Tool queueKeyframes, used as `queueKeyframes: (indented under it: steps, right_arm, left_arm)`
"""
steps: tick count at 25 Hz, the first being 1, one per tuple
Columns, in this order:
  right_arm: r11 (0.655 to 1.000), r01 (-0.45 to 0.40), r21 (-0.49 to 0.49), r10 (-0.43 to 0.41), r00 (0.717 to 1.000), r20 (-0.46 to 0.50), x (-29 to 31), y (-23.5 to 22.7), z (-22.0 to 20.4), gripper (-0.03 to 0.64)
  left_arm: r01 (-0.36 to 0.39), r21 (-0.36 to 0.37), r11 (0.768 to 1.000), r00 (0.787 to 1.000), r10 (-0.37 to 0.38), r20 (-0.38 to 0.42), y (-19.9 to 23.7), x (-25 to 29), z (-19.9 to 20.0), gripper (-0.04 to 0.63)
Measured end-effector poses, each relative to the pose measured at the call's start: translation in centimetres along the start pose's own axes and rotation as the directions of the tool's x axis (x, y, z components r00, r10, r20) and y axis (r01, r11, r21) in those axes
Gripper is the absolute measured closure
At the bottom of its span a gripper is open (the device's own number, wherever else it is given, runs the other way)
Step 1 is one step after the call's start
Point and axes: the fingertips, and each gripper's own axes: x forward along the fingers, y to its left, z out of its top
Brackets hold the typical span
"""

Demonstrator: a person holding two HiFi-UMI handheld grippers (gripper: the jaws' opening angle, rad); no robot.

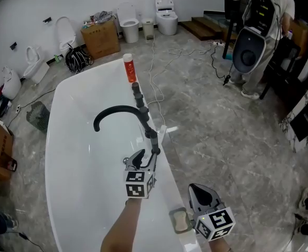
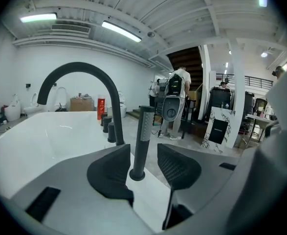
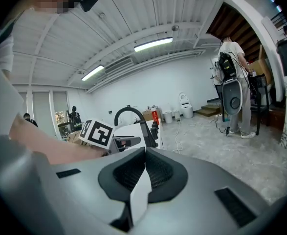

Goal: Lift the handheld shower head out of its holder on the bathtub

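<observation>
A black handheld shower head point(image 1: 154, 139) stands upright in its holder on the right rim of the white bathtub point(image 1: 59, 125), just behind the arched black faucet point(image 1: 117, 111). My left gripper point(image 1: 142, 158) is right at it. In the left gripper view the shower head point(image 2: 143, 136) stands between the open jaws of the left gripper point(image 2: 144, 156), with a gap on each side and neither pad touching. My right gripper point(image 1: 202, 193) hangs to the right of the tub rim; the right gripper point(image 3: 143, 156) is shut with nothing in it.
Black knobs point(image 1: 138, 96) and a red canister point(image 1: 128, 68) line the rim beyond the faucet. A small dish point(image 1: 181, 220) sits on the near rim. Cables point(image 1: 156, 72) cross the floor; a box point(image 1: 100, 38), toilets point(image 1: 167, 9) and a person point(image 1: 264, 25) stand farther off.
</observation>
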Motion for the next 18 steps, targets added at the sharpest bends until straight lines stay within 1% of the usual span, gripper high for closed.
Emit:
queueKeyframes:
  steps: [3,8,13,18]
  right_arm:
    - [1.0,0.005,0.008,-0.005,1.0,-0.012,0.8,-0.6,-1.2,0.611]
    - [0.999,0.024,0.032,-0.024,1.0,-0.017,1.5,-1.4,-3.1,0.611]
    - [0.998,0.027,0.055,-0.026,0.999,-0.021,2.2,-2.2,-4.6,0.611]
    - [0.996,0.044,0.078,-0.041,0.999,-0.033,1.9,-3.2,-5.0,0.611]
  left_arm:
    - [-0.006,-0.012,1.0,1.0,0.006,-0.006,0.8,2.1,-0.7,0.403]
    - [0.006,-0.019,1.0,1.0,-0.007,-0.022,1.4,4.6,-2.1,0.37]
    - [0.013,0.018,1.0,0.999,-0.012,-0.036,1.3,7.0,-2.6,0.371]
    - [-0.004,0.05,0.999,0.998,0.007,-0.057,1.2,8.5,-1.9,0.397]
